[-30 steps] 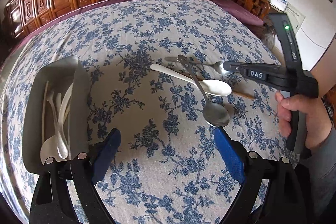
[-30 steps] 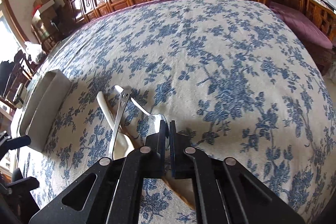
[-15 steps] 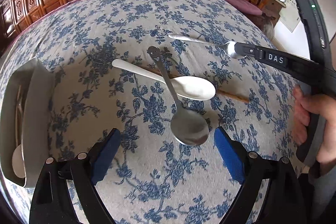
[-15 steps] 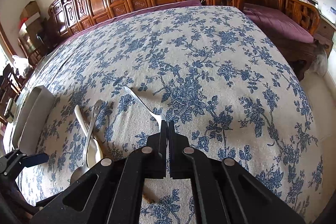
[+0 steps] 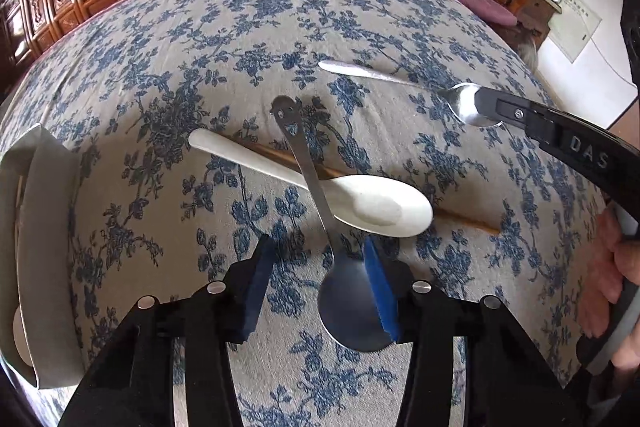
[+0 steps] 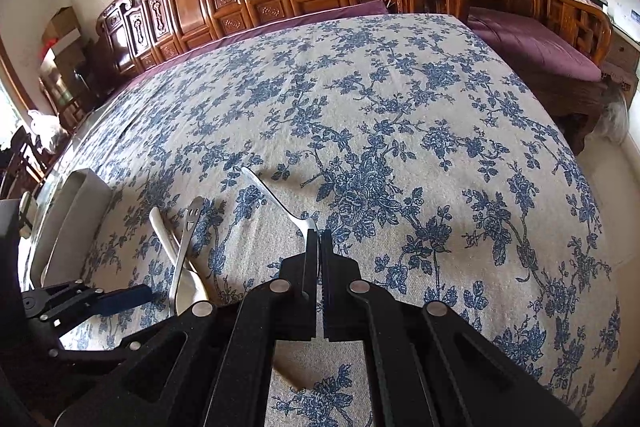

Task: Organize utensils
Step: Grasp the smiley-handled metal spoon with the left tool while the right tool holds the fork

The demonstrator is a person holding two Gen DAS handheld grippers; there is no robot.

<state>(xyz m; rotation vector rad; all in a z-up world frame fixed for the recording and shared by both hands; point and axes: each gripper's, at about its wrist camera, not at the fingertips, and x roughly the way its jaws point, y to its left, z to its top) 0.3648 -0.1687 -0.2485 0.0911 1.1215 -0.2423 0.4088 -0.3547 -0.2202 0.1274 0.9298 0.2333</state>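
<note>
Here, in the left wrist view, the left gripper [image 5: 316, 281] stands unclenched low in the frame, its blue-padded fingers [image 5: 378, 285] straddling the neck of a steel spoon with a pierced handle [image 5: 306, 167] — its bowl lies just under the right pad. The handle crosses a white ceramic soup spoon [image 5: 360, 201] and a wooden chopstick [image 5: 460, 219] on the blue-flowered tablecloth [image 5: 240, 27]. Steel is stiff and slick, so the narrow neck seems the surest hold; the ceramic beneath could chip. The grey tray [image 5: 44, 247] waits at the left edge, bare cloth between.

In the right wrist view, the right gripper [image 6: 319, 241] is clenched on a plain metal spoon [image 6: 276, 197] at centre, handle pointing up-left — open cloth all round.
</note>
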